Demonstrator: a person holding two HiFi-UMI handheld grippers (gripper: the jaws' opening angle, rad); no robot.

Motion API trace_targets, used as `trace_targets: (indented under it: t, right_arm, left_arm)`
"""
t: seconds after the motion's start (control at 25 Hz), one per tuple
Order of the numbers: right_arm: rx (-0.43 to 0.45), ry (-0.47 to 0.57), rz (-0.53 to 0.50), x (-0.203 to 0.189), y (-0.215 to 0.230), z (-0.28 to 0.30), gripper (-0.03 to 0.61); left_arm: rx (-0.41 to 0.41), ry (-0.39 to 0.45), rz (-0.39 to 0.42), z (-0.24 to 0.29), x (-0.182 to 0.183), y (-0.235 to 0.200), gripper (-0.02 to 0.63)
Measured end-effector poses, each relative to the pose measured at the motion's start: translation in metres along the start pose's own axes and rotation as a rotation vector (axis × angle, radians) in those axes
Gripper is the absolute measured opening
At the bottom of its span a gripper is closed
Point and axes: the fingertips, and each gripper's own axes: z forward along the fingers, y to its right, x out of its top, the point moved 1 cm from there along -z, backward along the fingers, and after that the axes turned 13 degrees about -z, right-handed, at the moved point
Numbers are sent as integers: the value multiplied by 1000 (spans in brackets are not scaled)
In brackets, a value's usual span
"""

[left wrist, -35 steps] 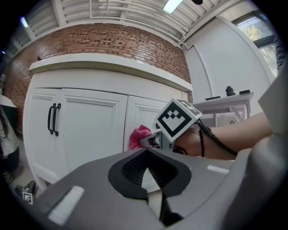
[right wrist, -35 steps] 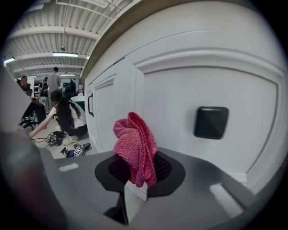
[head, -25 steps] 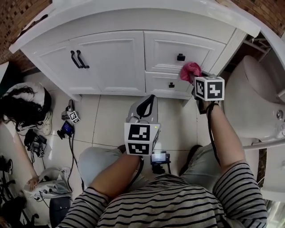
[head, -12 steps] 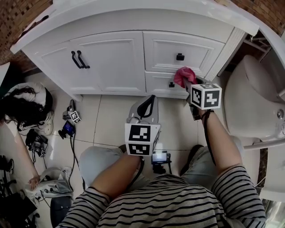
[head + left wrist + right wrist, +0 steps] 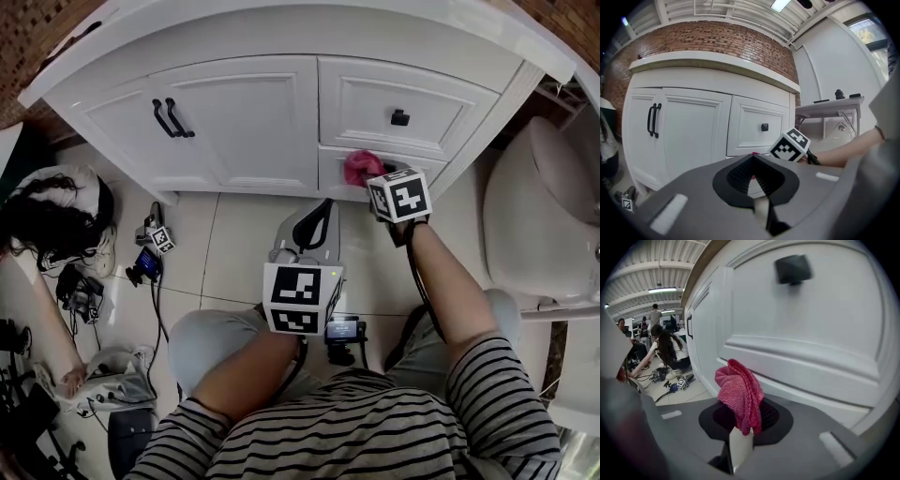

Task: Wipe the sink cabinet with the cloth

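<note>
Right gripper (image 5: 742, 426): I am clamping the pink knitted cloth (image 5: 740, 392) | cloth: sitting just at the lower drawer of the white panelled sink cabinet (image 5: 246, 122), upper centre of head view | left gripper (image 5: 315, 221): I am holding it closed, empty, at frame centre.

1. No words, brands or nos. legible in any view.
2. Left gripper (image 5: 317, 208): b/w square code patterns on its cube (image 5: 300, 298), no letters.
3. Right gripper (image 5: 368, 176): same on its cube (image 5: 398, 195).
4. Small cube on floor (image 5: 161, 241): similar pattern, too small to read.
</note>
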Motion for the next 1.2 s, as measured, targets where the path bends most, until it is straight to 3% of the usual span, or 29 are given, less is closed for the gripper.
trace_targets:
  t: [0.24, 0.36, 0.44, 0.6, 0.68, 0.8, 0.92, 1.2]
  right_arm:
    - [-188, -66, 206, -77, 96, -67, 69]
    - [-237, -88, 250, -91, 105, -79, 67]
    - [-174, -56, 232, -79, 81, -68, 67]
    - [45, -11, 83, -44, -7, -16, 67]
    - [90, -15, 46, -36, -36, 15, 67]
    - [117, -19, 42, -30, -56, 50, 67]
    - [96, -47, 17, -35, -50, 61, 67]
    - [49, -72, 19, -60, -9, 24, 63]
  left_arm:
    - [-32, -7, -27, 4, -2, 11, 2]
    - [-37, -10, -14, 3, -5, 16, 2]
    - [-35, -8, -15, 1, -5, 17, 2]
    - [-33, -9, -26, -1, -4, 15, 2]
    - [-32, -9, -26, -2, -4, 13, 2]
    - [-25, -9, -34, -2, -4, 7, 2]
    - [-23, -9, -49, -2, -4, 3, 2]
    - [-37, -22, -69, 6, -7, 7, 2]
